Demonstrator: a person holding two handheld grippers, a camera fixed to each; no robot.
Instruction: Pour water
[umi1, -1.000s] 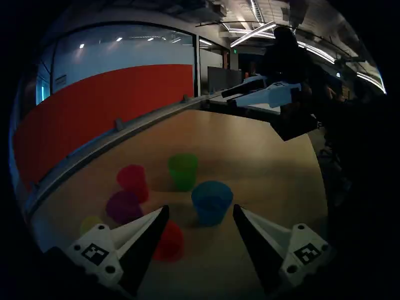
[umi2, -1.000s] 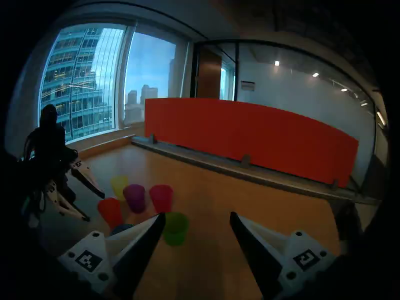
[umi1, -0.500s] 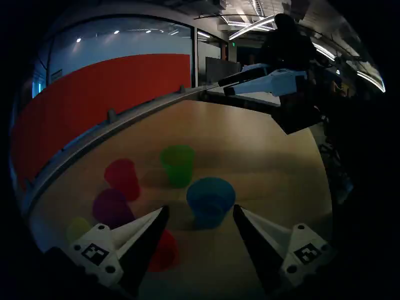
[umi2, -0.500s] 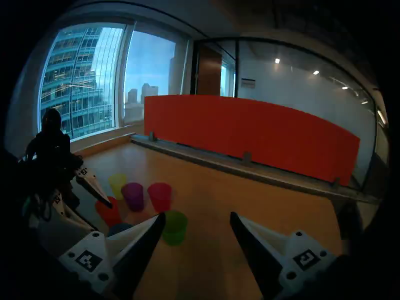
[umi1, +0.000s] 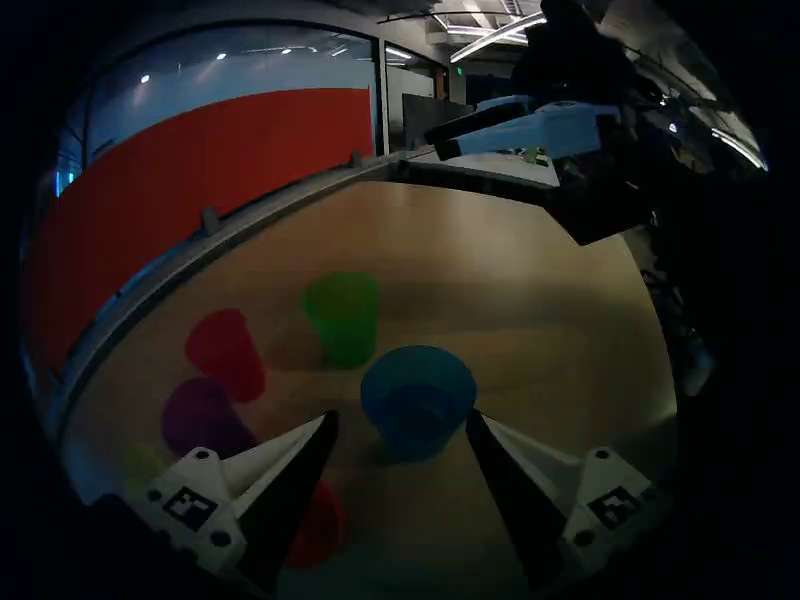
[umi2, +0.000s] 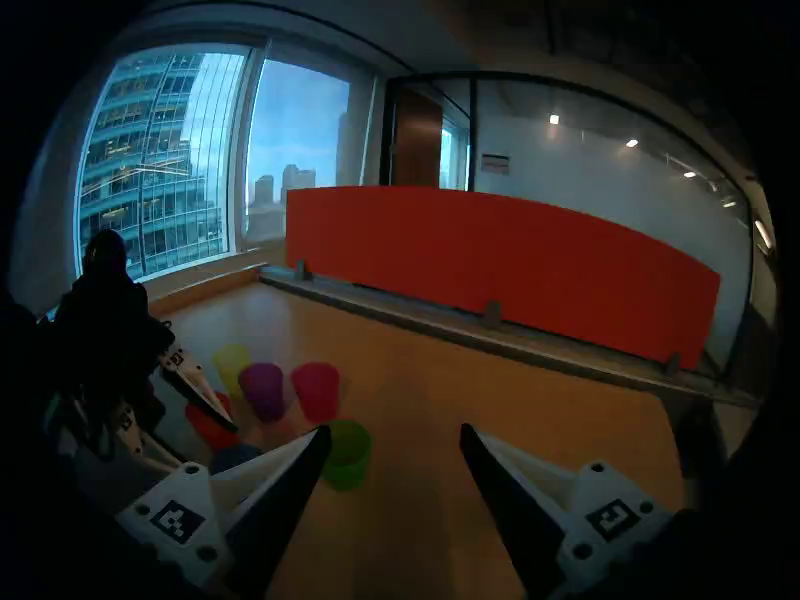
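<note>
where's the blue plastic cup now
Left gripper view: the blue plastic cup stands just ahead of the open left gripper, with the green plastic cup behind it.

A wooden table (umi2: 430, 370) is seen in dim light; an orange panel (umi2: 520, 265) is stood upright along its far edge; high-rise towers (umi2: 140, 170) are framed by a tall window (umi2: 295, 150), and small ceiling lights (umi2: 553, 125) are seen above the panel
</note>
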